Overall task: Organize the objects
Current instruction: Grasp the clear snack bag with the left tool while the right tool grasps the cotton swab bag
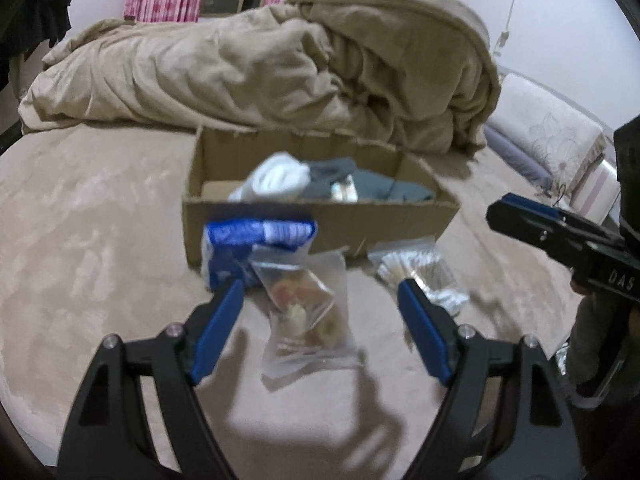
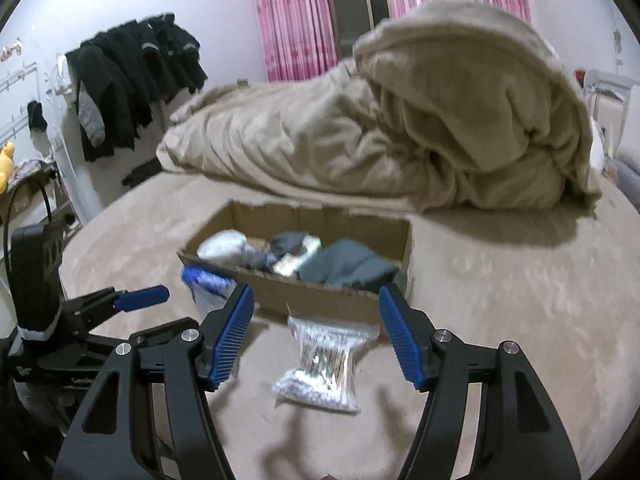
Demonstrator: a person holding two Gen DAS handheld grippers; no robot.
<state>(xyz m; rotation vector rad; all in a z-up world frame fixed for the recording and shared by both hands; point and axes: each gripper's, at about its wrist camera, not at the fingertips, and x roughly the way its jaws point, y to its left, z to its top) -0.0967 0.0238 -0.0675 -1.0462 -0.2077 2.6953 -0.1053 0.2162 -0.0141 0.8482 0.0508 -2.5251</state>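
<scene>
left tool spread wide, empty, over clear zip bag on bed. right tool spread wide, empty, over cotton swab bag. blue-white packet touching cardboard box front. socks inside box. rumpled beige blanket beyond.

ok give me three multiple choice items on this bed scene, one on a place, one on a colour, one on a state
1. Where does the clear bag of cotton swabs lie?
A. inside the brown cardboard box
B. on the bed in front of the brown cardboard box
C. on the beige blanket

2. What colour are the curtains?
A. pink
B. green
C. grey

3. How is the right gripper?
A. shut on a bag
B. open, holding nothing
C. out of view

Key: 1 B, the swabs sit on the bedsheet before the box's near wall; 2 A, pink folds behind the blanket; 3 B, its blue pads stand wide apart.
</scene>
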